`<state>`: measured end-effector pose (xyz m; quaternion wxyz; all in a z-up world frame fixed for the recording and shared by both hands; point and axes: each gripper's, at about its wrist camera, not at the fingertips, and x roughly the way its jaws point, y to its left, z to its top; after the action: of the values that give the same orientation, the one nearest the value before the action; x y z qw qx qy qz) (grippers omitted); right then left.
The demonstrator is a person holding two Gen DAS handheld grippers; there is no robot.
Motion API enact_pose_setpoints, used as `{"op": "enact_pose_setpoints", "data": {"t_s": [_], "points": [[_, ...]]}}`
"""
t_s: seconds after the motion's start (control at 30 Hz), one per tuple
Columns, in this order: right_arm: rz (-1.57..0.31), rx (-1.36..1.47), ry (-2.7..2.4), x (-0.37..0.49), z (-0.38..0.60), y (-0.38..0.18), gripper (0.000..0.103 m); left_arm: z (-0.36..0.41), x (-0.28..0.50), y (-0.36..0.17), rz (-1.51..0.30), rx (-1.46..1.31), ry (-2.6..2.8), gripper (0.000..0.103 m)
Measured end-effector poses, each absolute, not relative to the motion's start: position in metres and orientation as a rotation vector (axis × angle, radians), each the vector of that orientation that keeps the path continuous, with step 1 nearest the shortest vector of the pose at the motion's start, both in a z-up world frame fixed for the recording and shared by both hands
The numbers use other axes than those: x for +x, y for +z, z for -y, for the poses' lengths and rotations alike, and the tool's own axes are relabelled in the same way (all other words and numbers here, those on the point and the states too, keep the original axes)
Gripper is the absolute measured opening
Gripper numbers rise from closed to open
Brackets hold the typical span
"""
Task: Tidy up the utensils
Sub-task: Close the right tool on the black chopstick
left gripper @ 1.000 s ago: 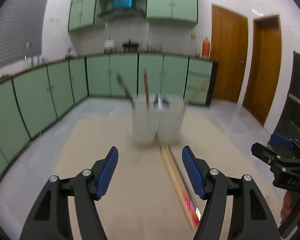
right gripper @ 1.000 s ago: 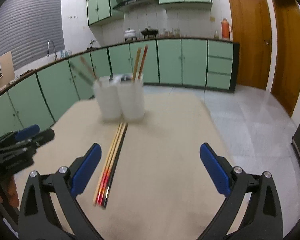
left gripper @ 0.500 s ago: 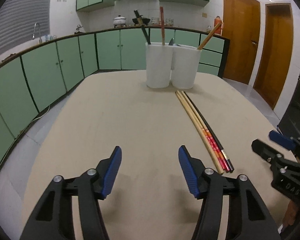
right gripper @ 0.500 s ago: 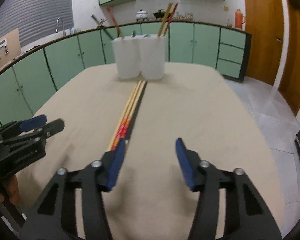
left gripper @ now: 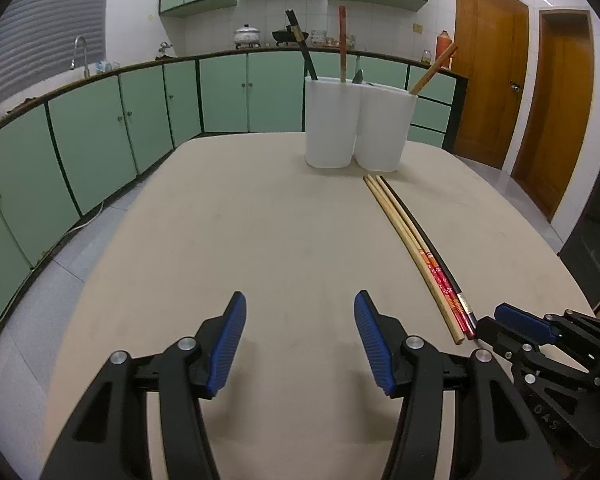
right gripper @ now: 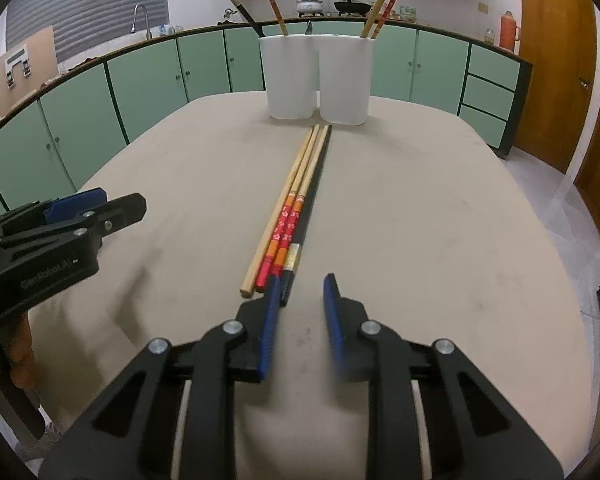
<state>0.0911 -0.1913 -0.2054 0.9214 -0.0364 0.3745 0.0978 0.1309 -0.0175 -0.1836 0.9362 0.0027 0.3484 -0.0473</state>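
Chopsticks (right gripper: pixel 296 208) lie in a tight bunch on the worktop (left gripper: pixel 240 240), running from my right gripper up to the two white cups (right gripper: pixel 316 76). Going left to right: my left gripper (left gripper: pixel 300 344) has dropped low over bare worktop, half open, holding nothing. My right gripper (right gripper: pixel 302 312) came down too and its jaws have just been closing; now they are narrow, with the black stick's end just beside the left pad, not pinched yet. I think a pick-up comes next. The left gripper's side reads "GenRobot.AI", the right one's "DAS"
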Motion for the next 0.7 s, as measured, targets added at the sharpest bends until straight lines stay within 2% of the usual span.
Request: {"op": "enact_pose_setpoints", "data": {"t_s": [0.7], "points": [[-0.803, -0.019, 0.198, 0.097, 0.211, -0.208, 0.018, 0.021, 0.132, -0.187, -0.724, 0.01, -0.104, 0.055]]}}
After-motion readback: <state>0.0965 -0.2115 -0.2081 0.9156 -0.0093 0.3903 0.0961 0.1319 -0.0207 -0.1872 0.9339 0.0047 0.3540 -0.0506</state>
